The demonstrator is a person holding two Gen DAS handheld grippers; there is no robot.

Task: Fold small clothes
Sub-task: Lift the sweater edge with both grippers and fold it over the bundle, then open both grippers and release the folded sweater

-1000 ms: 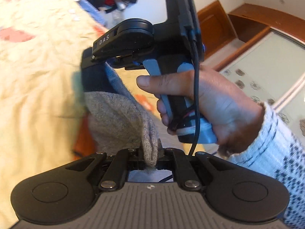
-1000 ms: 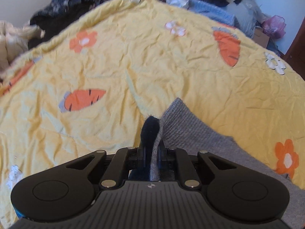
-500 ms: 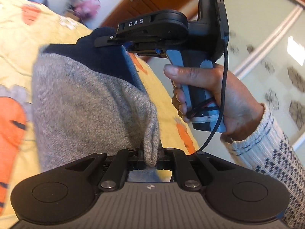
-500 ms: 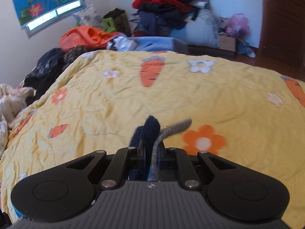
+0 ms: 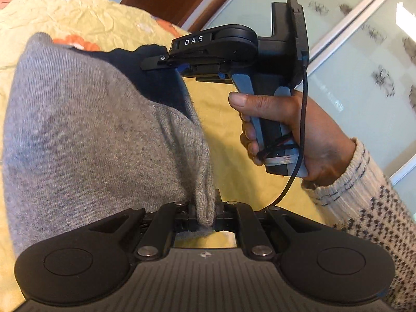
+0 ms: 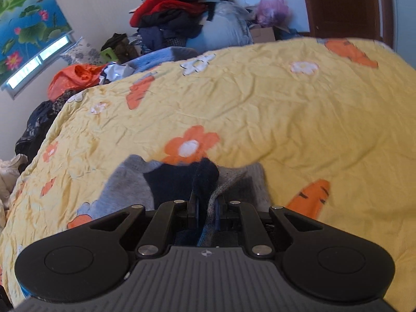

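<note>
A small grey knit garment with a dark navy part point(image 5: 85, 135) hangs spread between my two grippers above the yellow bedspread point(image 5: 85, 23). My left gripper point(image 5: 205, 208) is shut on a grey corner of it. My right gripper point(image 6: 208, 205) is shut on its navy and grey edge; it also shows in the left wrist view point(image 5: 156, 63), held by a hand and pinching the navy part. In the right wrist view the garment point(image 6: 130, 182) drapes down toward the bedspread point(image 6: 260, 104).
Piles of clothes point(image 6: 171, 18) lie past the bed's far edge, with an orange bag point(image 6: 75, 78) and dark clothes point(image 6: 39, 124) at the left. A wooden door point(image 6: 340, 2) and a glass sliding door point(image 5: 364, 78) stand beyond the bed.
Both grippers have swung round and lowered with the garment still held. The garment has opened out wider and now hangs closer to the bedspread.
</note>
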